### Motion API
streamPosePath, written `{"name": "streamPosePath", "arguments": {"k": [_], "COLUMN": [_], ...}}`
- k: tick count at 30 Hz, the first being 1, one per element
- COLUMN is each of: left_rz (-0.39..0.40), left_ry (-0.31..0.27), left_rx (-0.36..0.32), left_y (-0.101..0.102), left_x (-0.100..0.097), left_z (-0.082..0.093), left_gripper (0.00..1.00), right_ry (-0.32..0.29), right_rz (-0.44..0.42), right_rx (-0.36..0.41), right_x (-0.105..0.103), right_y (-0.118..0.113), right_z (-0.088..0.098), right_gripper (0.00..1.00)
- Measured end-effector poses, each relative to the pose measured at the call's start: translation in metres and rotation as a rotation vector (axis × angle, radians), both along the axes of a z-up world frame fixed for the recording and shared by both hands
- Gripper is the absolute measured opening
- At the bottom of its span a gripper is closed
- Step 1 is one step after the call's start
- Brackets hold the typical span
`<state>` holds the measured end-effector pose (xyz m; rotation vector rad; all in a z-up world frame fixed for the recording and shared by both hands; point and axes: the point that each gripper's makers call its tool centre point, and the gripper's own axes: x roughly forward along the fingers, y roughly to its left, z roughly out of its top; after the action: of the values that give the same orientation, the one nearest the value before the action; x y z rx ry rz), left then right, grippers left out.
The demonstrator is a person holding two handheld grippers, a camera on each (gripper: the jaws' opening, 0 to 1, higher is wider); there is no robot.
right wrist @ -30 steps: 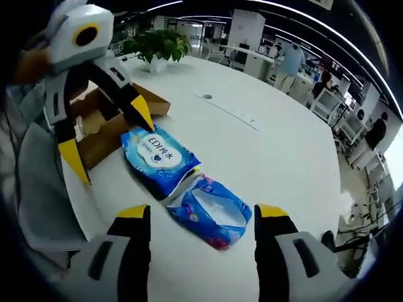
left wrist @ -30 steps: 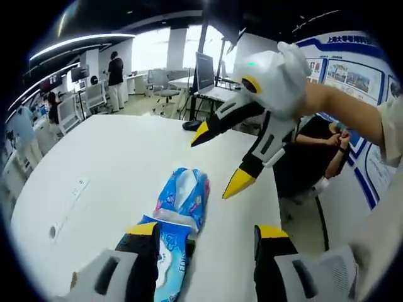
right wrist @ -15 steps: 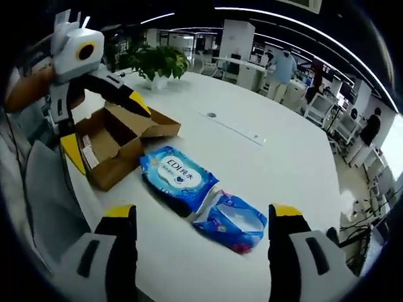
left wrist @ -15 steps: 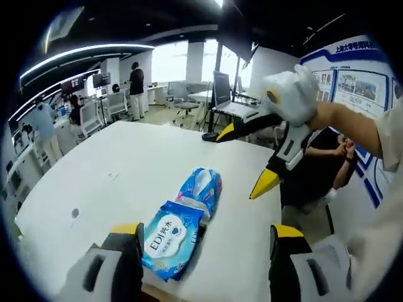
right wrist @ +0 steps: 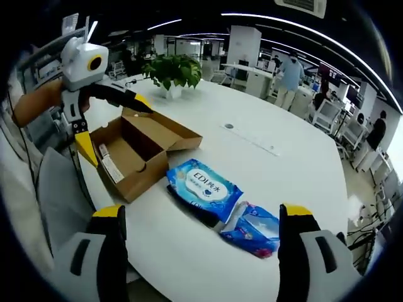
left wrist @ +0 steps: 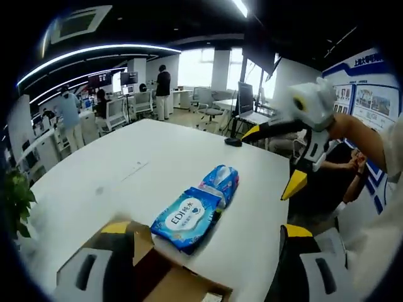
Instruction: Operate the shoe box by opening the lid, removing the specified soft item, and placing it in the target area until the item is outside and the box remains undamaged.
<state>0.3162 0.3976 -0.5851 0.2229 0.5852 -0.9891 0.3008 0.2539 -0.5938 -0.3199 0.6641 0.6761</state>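
Observation:
An open brown cardboard shoe box (right wrist: 135,154) lies on the white table (right wrist: 264,157), its flaps spread; its near corner shows as the box (left wrist: 173,286) between my left jaws. Beside it lies a blue-and-white wet wipes pack (right wrist: 204,185) (left wrist: 187,217), and touching that, a blue tissue pack (right wrist: 255,226) (left wrist: 220,182). My left gripper (left wrist: 208,251) (right wrist: 113,126) hovers open over the box end, nothing in it. My right gripper (right wrist: 200,214) (left wrist: 272,158) hangs open above the table edge, apart from both packs.
A potted plant (right wrist: 173,69) stands on the table behind the box. A power strip (right wrist: 252,137) lies along the table's middle. A seated person (left wrist: 343,170) is beyond the table edge; office desks, chairs and several people stand further off.
Both views have pulled back and up from the packs, so the box corner now shows in the left gripper view. The two packs lie where they were. Both grippers stay open.

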Motion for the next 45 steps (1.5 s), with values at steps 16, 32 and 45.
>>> {"name": "streamPosePath", "arguments": {"k": [16,32,45], "left_rz": [0.176,0.276,0.332], "left_ry": [-0.005,-0.041,-0.061], "left_rx": [0.017,-0.012,-0.01], "left_y": [0.075,0.14,0.185], "left_x": [-0.01,-0.026,-0.036], "left_z": [-0.005,-0.007,-0.012], "left_gripper": [1.0,1.0,1.0], "right_ry": [0.005,0.017,0.045], "right_rz": [0.139,0.285,0.43], "right_rx": [-0.002,-0.015,-0.06], "right_x": [-0.008,-0.017,-0.017], "right_y": [0.058,0.105,0.138], "right_z": [0.003,-0.004,-0.012], "right_gripper": [0.96,0.94,0.88]}}
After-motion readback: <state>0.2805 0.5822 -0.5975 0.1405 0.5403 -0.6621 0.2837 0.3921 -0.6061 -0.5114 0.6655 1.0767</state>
